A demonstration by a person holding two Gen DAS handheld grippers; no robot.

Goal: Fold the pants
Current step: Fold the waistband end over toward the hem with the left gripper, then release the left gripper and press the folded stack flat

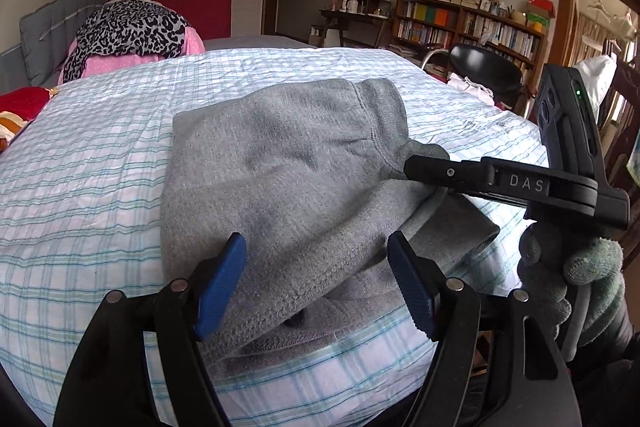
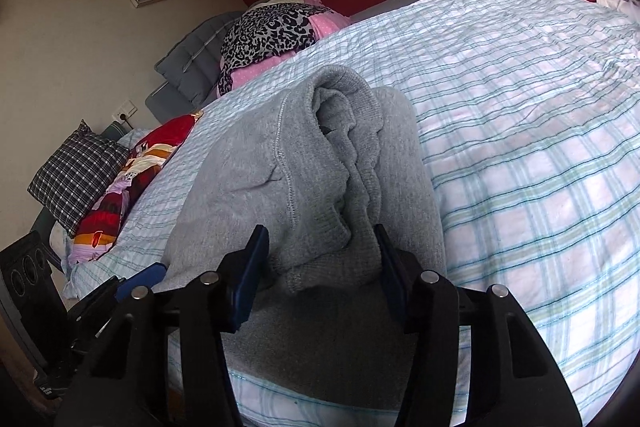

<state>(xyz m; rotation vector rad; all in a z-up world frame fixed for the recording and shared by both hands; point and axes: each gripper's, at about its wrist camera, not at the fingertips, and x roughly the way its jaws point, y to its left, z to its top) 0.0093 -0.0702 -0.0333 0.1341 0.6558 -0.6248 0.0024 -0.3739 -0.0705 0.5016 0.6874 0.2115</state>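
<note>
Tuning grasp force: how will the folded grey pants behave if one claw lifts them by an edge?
The grey pants would probably flop and unfold: the layers sag loosely at the ribbed cuff. The thick fleece looks grippy, so slipping seems unlikely. Pushed across the plaid sheet, they would likely bunch rather than slide.

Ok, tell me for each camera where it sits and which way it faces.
Left wrist: on the left gripper, facing down over the folded grey pants toward bookshelves; shows its blue fingers, the right gripper, a gloved hand.
Right wrist: on the right gripper, facing along the pants toward the headboard; shows its fingers.
Shared: pants, plaid bedspread, leopard-print cloth.
</note>
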